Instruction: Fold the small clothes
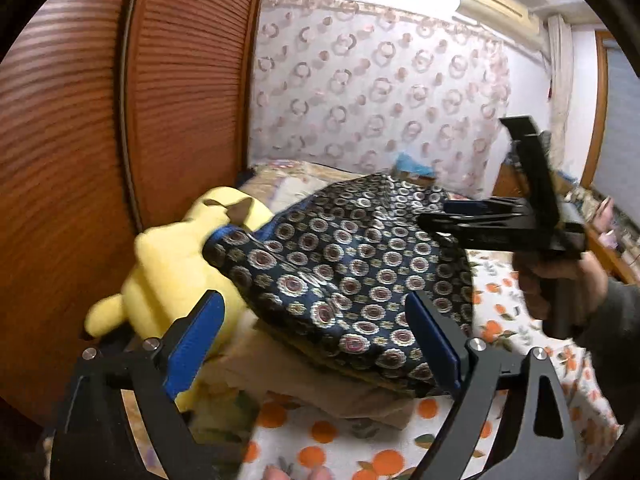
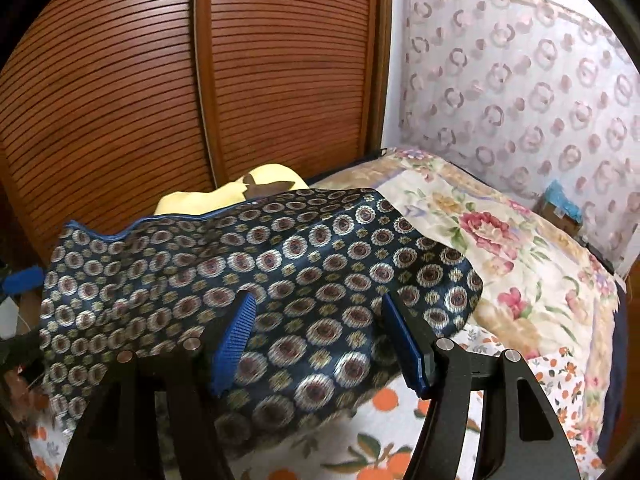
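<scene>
A dark navy garment (image 1: 340,276) with round medallion prints lies on top of a beige folded garment (image 1: 312,388) on the bed; it also fills the middle of the right wrist view (image 2: 260,280). My left gripper (image 1: 316,336) is open, its blue pads on either side of the navy garment's near edge, holding nothing. My right gripper (image 2: 318,344) is open just above the navy garment; in the left wrist view it (image 1: 452,216) hovers over the garment's far right side, seen side-on.
A yellow plush toy (image 1: 176,264) lies left of the clothes, against the brown slatted wardrobe doors (image 1: 80,160). The bed has an orange-print sheet (image 1: 360,448) and a floral quilt (image 2: 500,240). A patterned curtain (image 1: 380,92) hangs behind.
</scene>
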`<action>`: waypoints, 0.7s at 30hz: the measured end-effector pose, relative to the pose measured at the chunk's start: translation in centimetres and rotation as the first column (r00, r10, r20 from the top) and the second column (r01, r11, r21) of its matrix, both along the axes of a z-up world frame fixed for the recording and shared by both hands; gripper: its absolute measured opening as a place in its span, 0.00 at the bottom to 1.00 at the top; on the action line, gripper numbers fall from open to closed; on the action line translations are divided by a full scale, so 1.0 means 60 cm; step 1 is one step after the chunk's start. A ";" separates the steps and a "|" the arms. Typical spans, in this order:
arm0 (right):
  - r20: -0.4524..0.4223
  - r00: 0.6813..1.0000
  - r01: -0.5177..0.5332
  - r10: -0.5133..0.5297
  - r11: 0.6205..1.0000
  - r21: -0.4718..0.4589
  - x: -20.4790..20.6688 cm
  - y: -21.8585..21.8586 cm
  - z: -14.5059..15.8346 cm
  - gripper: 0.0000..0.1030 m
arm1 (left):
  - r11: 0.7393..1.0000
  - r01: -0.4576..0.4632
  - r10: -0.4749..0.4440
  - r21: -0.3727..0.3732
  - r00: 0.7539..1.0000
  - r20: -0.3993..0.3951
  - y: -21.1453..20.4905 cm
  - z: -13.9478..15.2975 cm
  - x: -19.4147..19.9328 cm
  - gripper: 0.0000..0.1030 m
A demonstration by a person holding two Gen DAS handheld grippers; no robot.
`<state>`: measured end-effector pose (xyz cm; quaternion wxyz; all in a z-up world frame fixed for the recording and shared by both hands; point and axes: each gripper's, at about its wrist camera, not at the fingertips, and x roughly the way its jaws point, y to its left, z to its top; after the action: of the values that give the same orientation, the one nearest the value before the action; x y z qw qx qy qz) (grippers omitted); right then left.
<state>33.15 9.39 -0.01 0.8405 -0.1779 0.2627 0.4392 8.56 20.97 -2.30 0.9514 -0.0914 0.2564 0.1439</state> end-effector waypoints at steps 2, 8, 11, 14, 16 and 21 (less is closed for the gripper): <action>0.000 1.000 -0.003 0.003 1.000 0.008 -0.018 -0.011 0.000 0.65 | 1.000 -0.005 0.005 0.030 1.000 -0.005 -0.004 0.005 -0.003 0.89; 0.003 1.000 0.011 -0.011 0.999 0.033 -0.069 -0.059 0.009 0.68 | 0.999 0.020 -0.020 0.041 1.000 -0.008 -0.022 0.012 -0.018 0.89; 0.002 1.000 0.027 -0.027 0.998 0.048 -0.098 -0.086 0.011 0.69 | 0.998 0.049 -0.049 0.038 0.999 -0.015 -0.037 0.011 -0.026 0.89; 0.000 0.999 0.047 -0.047 0.997 0.064 -0.126 -0.122 0.012 0.71 | 0.996 0.070 -0.068 0.056 0.997 -0.030 -0.057 0.006 -0.028 0.89; -0.004 0.998 0.069 -0.069 0.995 0.074 -0.145 -0.148 0.014 0.72 | 0.995 0.088 -0.086 0.057 0.996 -0.038 -0.068 0.001 -0.030 0.89; 0.005 0.991 0.135 -0.136 0.987 0.088 -0.201 -0.217 0.015 0.74 | 0.989 0.144 -0.141 0.043 0.988 -0.055 -0.105 -0.008 -0.023 0.89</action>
<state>21.11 -3.65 0.90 0.8768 -0.1254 0.2501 0.3911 7.19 14.64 -2.81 0.9542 -0.0468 0.2832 0.0839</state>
